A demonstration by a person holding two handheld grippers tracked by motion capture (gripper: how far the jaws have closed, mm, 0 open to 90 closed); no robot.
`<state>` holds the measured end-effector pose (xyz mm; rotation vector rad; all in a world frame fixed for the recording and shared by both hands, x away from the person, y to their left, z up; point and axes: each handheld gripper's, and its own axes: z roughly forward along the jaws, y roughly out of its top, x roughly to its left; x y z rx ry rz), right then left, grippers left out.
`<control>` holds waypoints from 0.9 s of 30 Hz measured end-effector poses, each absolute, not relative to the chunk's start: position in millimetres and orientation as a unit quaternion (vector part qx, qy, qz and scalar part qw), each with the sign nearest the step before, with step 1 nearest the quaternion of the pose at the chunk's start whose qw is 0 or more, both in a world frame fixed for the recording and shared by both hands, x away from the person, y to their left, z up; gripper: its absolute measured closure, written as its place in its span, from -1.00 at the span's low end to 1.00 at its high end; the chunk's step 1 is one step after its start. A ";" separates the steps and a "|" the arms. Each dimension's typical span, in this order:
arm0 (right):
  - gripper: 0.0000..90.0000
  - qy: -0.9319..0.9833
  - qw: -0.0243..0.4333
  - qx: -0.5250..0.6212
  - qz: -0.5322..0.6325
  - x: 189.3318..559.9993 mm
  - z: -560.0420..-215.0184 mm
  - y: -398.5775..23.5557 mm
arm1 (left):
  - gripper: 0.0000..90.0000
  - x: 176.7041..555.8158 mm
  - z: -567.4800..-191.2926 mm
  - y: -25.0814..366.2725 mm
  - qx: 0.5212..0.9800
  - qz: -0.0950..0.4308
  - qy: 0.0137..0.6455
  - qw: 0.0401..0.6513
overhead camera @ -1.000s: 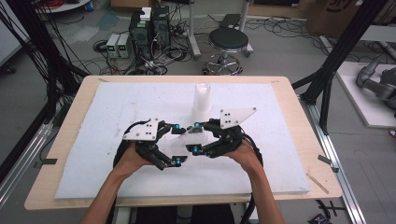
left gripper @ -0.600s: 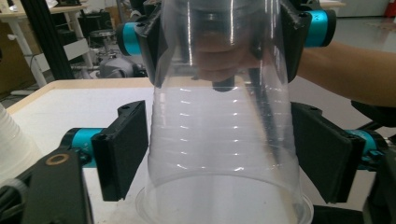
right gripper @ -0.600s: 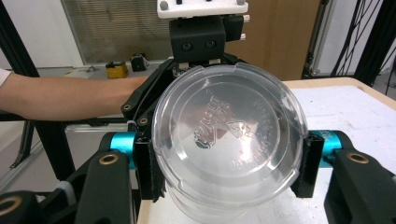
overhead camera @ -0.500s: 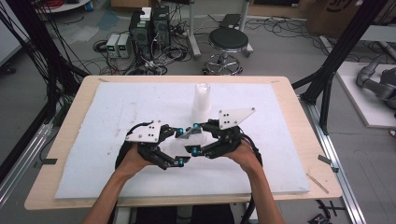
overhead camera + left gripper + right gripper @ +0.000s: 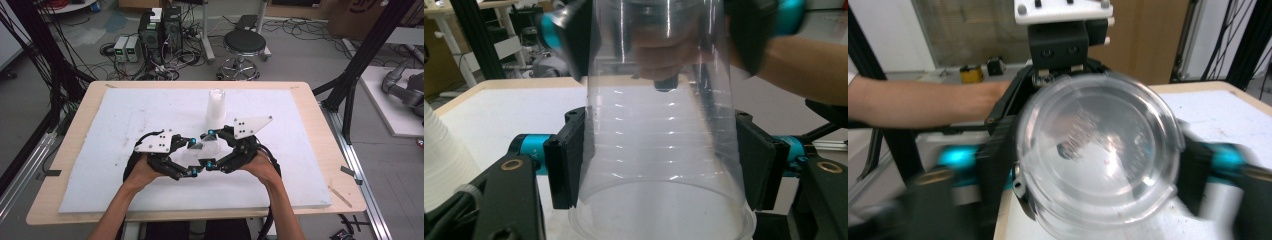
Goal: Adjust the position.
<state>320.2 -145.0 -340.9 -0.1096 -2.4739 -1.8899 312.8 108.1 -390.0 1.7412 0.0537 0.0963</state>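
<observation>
Left gripper [image 5: 659, 167] fingers [image 5: 566, 165] just closed onto the clear cup [image 5: 664, 150]; right gripper [image 5: 1098, 170] fingers [image 5: 998, 160] just opened, loosening around its base.

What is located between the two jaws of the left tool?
A clear plastic cup lies there, its walls pressed by the left tool; the left gripper view shows this. The right tool, whose jaws have just been opening, is around its far end.
</observation>
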 end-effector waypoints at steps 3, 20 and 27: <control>-0.59 -0.794 0.011 -0.035 -0.606 320.4 -340.9 -146.2 | -0.28 313.3 -390.6 112.3 0.768 0.044 0.031 0.638; -0.61 -0.893 -0.019 -0.037 -0.447 323.0 -353.3 -149.3 | -0.29 319.2 -368.1 125.7 0.895 0.014 0.049 0.443; -0.59 -0.945 -0.033 -0.023 -0.324 324.5 -348.6 -141.6 | -0.26 320.3 -358.9 115.3 0.940 0.019 0.034 0.338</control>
